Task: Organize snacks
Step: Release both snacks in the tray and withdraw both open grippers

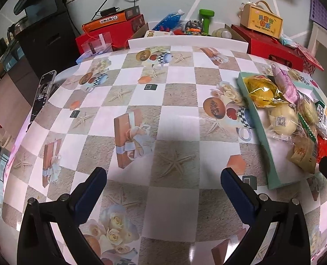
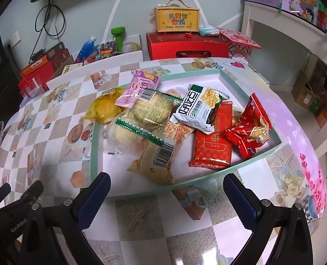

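A shallow mint-green tray (image 2: 92,145) on the checkered table holds several snack packs: a yellow pack (image 2: 103,109), a pink pack (image 2: 139,87), a clear pack of round cookies (image 2: 150,112), a white-and-green cracker pack (image 2: 196,108), a flat red pack (image 2: 214,143) and small red packs (image 2: 251,132). My right gripper (image 2: 166,191) hovers open just in front of the tray's near rim, with nothing between its fingers. In the left wrist view the tray (image 1: 267,143) lies at the right, and my left gripper (image 1: 163,182) stands open over bare tablecloth.
A phone (image 1: 42,95) lies at the table's left edge. Behind the table stand red boxes (image 2: 185,44), a yellow gift box (image 2: 176,21), a green dumbbell (image 2: 118,36) and a blue bottle (image 2: 86,47). White shelving (image 2: 284,44) stands to the right.
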